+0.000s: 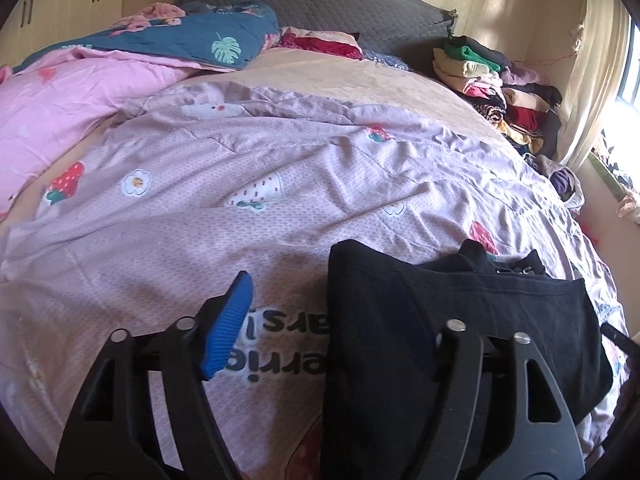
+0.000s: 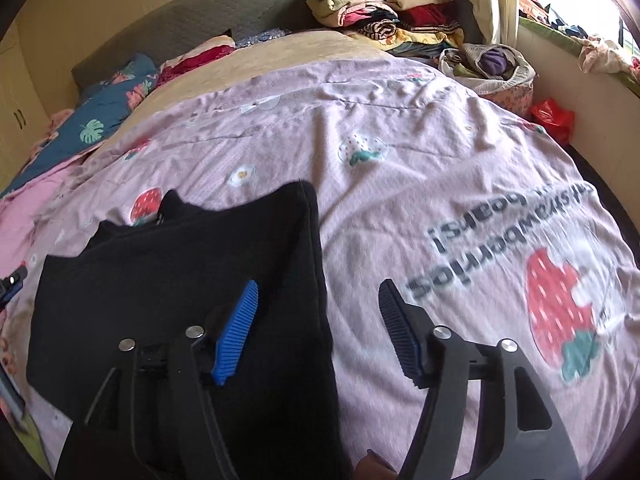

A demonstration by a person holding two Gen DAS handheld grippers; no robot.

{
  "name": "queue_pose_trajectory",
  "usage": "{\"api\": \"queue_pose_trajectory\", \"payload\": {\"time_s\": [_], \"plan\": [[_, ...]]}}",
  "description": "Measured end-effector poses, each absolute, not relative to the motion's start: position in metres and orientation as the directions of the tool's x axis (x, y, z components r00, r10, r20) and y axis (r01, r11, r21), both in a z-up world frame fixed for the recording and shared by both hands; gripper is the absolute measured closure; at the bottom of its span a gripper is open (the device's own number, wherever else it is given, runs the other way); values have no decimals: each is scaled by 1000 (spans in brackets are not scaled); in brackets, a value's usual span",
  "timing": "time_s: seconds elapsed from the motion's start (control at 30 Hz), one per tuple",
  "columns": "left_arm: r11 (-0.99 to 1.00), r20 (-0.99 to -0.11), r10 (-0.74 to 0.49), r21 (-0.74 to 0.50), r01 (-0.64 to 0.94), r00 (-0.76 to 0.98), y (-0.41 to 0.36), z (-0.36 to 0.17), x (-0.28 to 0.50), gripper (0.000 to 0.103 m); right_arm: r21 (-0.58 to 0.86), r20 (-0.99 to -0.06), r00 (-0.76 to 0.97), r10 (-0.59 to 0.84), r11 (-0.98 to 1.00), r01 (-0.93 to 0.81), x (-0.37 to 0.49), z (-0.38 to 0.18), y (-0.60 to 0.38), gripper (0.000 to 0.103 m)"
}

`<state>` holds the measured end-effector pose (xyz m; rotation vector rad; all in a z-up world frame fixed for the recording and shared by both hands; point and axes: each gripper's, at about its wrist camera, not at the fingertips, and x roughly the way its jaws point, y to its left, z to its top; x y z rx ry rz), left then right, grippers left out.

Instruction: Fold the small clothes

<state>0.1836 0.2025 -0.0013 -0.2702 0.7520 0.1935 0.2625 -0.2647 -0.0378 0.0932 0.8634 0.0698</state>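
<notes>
A small black garment [image 1: 460, 320] lies partly folded on the pink strawberry-print bedcover [image 1: 240, 184], its collar toward the far side. In the left wrist view my left gripper [image 1: 332, 320] is open over the garment's left edge; its left blue pad [image 1: 228, 324] is over the bedcover and its right finger lies against the black cloth. In the right wrist view the garment [image 2: 180, 280] fills the lower left. My right gripper [image 2: 320, 332] is open astride the garment's right edge, with its left pad [image 2: 236, 336] over the cloth and its right pad [image 2: 400, 336] over the bedcover [image 2: 400, 128].
A stack of folded clothes [image 2: 384, 12] sits at the bed's far right corner, beside a basket of laundry [image 2: 492, 68] and a red bag [image 2: 554, 116]. Pink and blue quilts [image 1: 120, 56] are heaped at the far left. A grey headboard [image 1: 320, 4] is behind.
</notes>
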Motion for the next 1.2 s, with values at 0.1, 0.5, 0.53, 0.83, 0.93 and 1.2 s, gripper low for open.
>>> {"api": "queue_pose_trajectory", "payload": {"time_s": [0.1,0.5,0.53,0.83,0.93,1.2], "plan": [[948,-694,75,-174,-268,716,202,2,177,31,120,-757,644,110,992,-30,249,-37,-268,41],[960,-700,39,-173,-222,713,191,9,152,26,134,-778,611,145,989,-64,215,-40,-263,40],[961,-704,32,-174,-216,709,190,9,149,26,137,-781,606,148,988,-65,213,-42,-263,40],[957,-753,-75,-240,-166,654,184,-12,124,26,146,-793,588,162,987,-75,203,-50,-261,40],[946,-769,-122,-281,-161,627,183,-24,115,26,151,-794,585,165,986,-73,200,-51,-262,40],[886,-773,-260,-429,-175,578,187,-50,103,81,162,-783,600,163,985,-56,193,-52,-268,88]]}}
